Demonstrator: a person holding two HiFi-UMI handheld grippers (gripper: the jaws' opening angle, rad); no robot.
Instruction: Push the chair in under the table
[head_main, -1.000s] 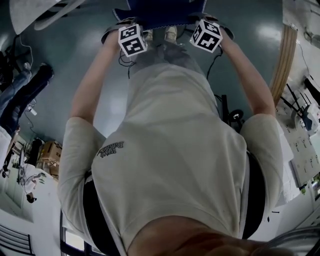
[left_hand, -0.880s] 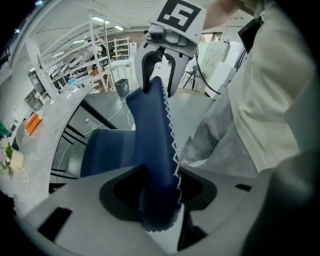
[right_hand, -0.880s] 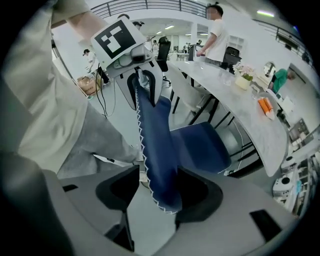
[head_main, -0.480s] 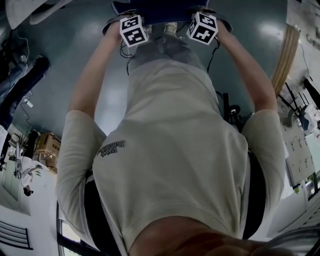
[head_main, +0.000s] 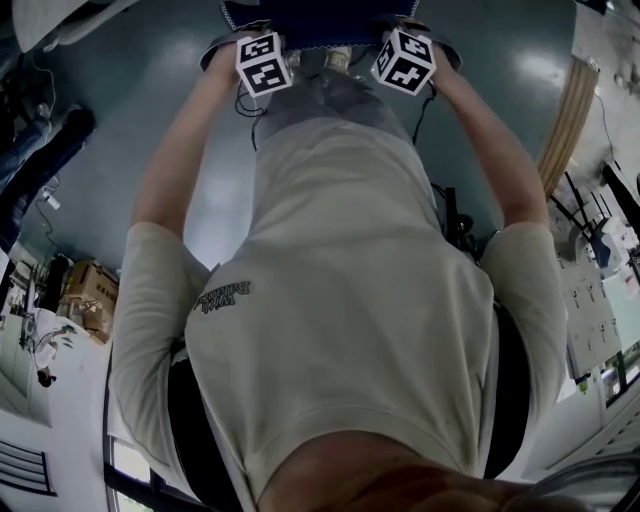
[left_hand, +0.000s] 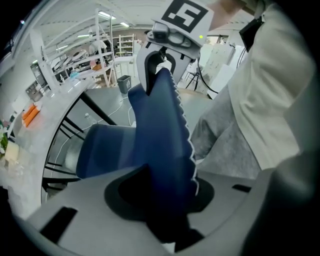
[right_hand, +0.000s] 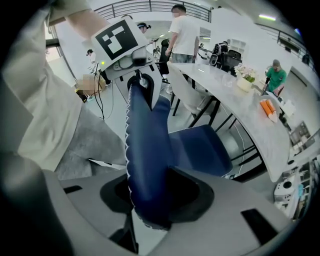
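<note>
The left gripper (left_hand: 167, 197) had just been closing and gripped the top edge of the blue chair (left_hand: 107, 150), which stood with its seat toward the table (right_hand: 227, 87). Padded over a stiff frame, it would probably slide easily, and holding the back near both ends suited an even push. The right gripper (right_hand: 150, 200) had closed on it likewise. Both arms reached forward, with the grippers pointing steeply down.
</note>
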